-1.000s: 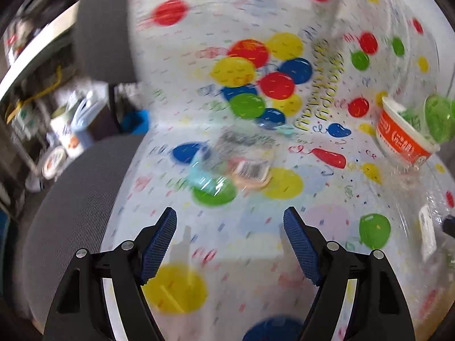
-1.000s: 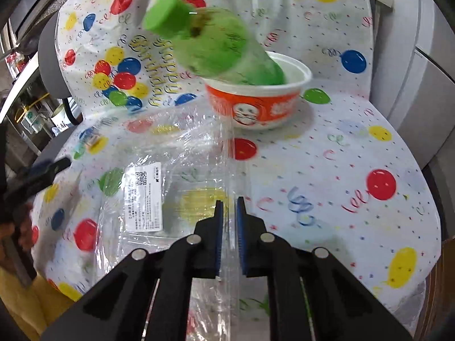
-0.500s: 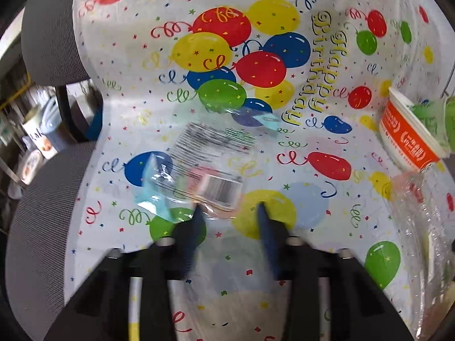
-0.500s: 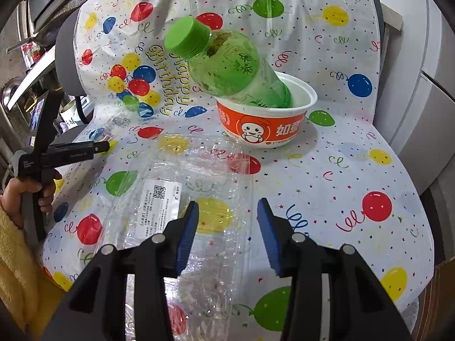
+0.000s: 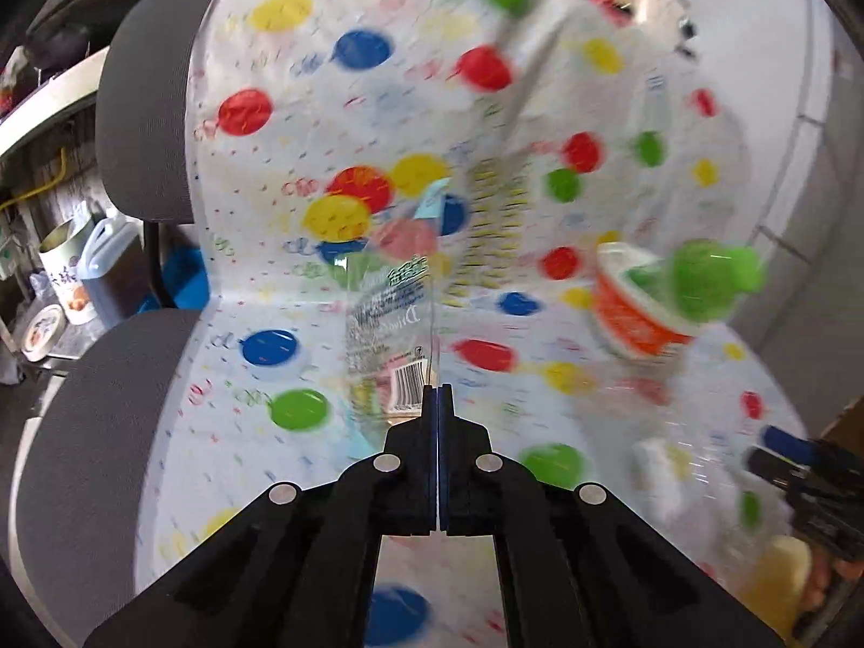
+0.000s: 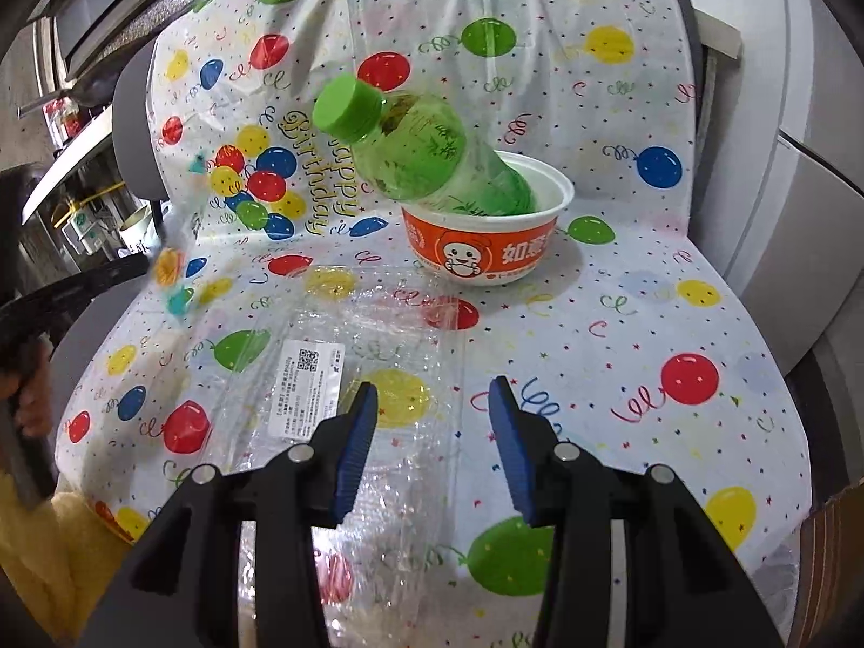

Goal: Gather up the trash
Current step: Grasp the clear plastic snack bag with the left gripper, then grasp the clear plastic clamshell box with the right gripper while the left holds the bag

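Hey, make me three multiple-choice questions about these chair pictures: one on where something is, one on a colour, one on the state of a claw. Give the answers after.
1. Where does the green bottle rest?
A. Flat on the seat
B. Leaning in the orange bowl
C. On the floor

2. What colour is the bottle's cap?
A. Green
B. Red
C. White

3. How is the left claw?
A. Wide open over the bowl
B. Shut on the bottle
C. Shut on a clear wrapper

Answers:
1 B: the bottle's base sits inside the bowl, and its neck tilts up and out to the left in the right wrist view.
2 A: the cap is the same bright green as the bottle.
3 C: the left claw's jaws are together with the edge of the printed, barcoded wrapper pinched between them.
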A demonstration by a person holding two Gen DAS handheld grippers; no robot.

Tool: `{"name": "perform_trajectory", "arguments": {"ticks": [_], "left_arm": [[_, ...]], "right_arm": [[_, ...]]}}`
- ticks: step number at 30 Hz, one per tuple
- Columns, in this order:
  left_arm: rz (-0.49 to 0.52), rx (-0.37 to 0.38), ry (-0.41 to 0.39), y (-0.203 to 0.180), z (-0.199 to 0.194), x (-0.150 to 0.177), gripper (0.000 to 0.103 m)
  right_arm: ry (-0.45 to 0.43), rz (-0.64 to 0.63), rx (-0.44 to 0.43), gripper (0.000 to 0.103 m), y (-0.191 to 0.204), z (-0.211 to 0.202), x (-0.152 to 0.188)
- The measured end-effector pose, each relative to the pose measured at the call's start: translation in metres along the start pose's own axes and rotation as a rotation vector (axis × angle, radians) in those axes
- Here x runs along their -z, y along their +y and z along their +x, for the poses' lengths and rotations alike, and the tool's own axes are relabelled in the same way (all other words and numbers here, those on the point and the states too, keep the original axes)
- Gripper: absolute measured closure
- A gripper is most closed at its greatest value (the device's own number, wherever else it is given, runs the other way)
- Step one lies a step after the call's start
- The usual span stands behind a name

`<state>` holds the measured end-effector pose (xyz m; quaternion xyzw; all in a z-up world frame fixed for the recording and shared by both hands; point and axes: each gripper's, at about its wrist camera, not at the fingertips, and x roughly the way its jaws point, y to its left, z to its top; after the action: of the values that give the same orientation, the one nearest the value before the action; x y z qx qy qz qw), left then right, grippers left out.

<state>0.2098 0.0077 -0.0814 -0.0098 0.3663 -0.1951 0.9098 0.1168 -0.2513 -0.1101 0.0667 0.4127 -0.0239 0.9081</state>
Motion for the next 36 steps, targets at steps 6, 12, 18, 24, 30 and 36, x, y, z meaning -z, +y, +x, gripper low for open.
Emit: {"name": "perform_trajectory", "arguments": {"ticks": [6,12,18,24,30,36], "left_arm": [[-0.005,0.138,0.017,-0.036,-0.031,0.033,0.103],[0.105,0.17,0.118,-0.073,-0.018,0.056,0.097],[0.146,0.12,0.084,-0.076,-0.023,0.066,0.033],[0.224,0.077,0.078,-0.071,-0.029,0.075,0.033],[0.259,0.012,0.106,-0.07,-0.015,0.083,0.035],[0.325,-0.077,0.121,-0.081,0.01,0.086,0.035]], "right_arm": [[0.018,0.009,-0.008,0.051,-0.003,-0.008,0.013],[0.009,0.035,-0.009,0.051,-0.008,-0.015,0.017],[-0.003,0.041,-0.005,0.048,-0.012,-0.02,0.018],[-0.002,0.038,-0.015,0.048,-0.011,-0.018,0.018],[0.006,0.031,-0.022,0.048,-0.005,-0.014,0.018],[0.011,0.027,-0.015,0.047,-0.002,-0.013,0.017]]}}
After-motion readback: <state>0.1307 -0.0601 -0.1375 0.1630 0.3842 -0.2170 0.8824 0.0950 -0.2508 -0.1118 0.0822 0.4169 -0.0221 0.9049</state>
